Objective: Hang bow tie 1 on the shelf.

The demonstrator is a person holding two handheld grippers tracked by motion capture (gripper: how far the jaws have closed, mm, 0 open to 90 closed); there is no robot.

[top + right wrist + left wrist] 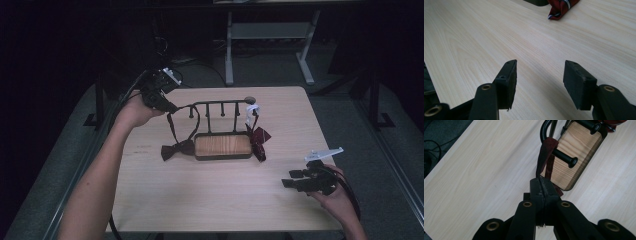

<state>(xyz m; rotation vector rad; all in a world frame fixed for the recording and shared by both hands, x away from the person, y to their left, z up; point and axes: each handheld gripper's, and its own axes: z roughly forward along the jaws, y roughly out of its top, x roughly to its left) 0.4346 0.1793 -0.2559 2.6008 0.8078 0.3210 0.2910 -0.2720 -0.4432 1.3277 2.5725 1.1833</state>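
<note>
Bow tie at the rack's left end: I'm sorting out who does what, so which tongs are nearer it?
Left. The left tongs are shut on the bow tie's strap by the rack; the right tongs rest open, far off near the table's right edge.

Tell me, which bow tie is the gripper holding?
The left bow tie: the left gripper pinches its strap. The right bow tie hangs untouched.

Peg rack stands mid-counter, its tray base toward the near side. 1 bow tie lies just left of the base, its strap running up to the left tongs. A 2nd bow tie hangs at the rack's right end. Right tongs sit near the counter's front right, well apart.
</note>
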